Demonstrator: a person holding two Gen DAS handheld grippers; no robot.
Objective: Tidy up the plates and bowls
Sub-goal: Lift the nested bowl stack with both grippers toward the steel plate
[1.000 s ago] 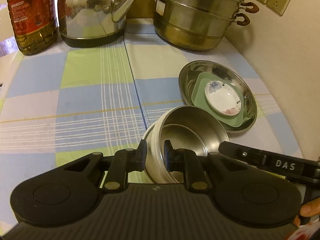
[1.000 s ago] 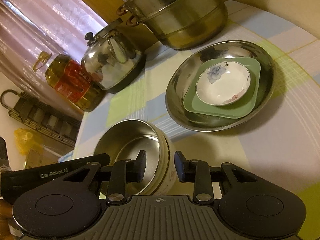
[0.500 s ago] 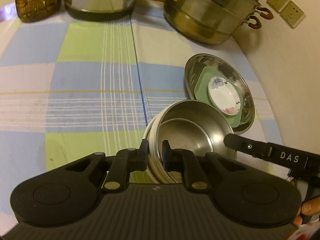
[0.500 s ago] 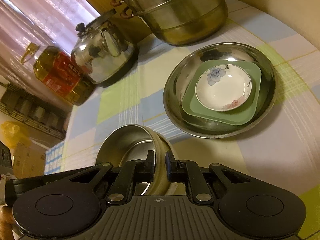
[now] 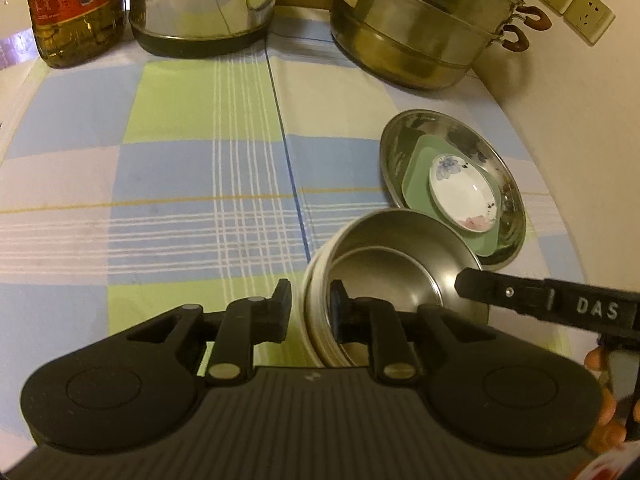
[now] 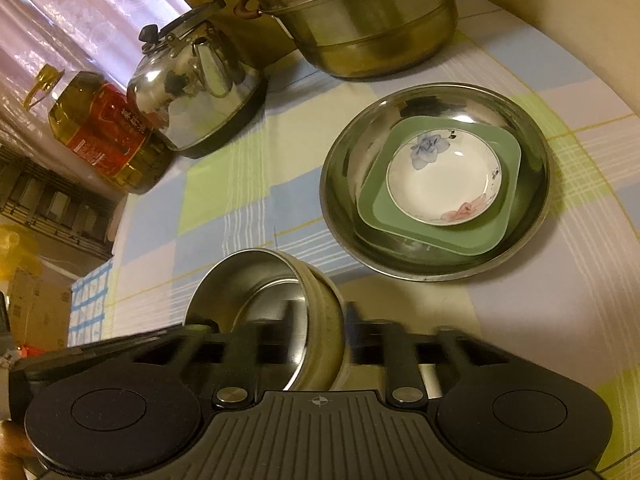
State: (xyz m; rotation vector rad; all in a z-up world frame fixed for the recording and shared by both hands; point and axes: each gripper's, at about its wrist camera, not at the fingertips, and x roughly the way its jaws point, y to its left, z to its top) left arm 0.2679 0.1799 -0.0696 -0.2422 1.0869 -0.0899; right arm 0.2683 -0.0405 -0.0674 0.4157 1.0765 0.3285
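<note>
Fingers of both the left gripper (image 5: 310, 306) and the right gripper (image 6: 320, 334) pinch opposite rims of the bowl stack (image 5: 384, 268), sharing its weight for carrying.

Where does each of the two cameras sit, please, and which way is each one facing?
Left wrist: sits on the left gripper, facing the wall end of the checked tablecloth; its fingers straddle the steel bowl's left rim; the right gripper's finger shows.
Right wrist: sits on the right gripper, facing the same end from the bowl's other side; its fingers straddle the opposite rim.
Shared: bowl, wide steel dish, square green plate, flowered white saucer.
</note>
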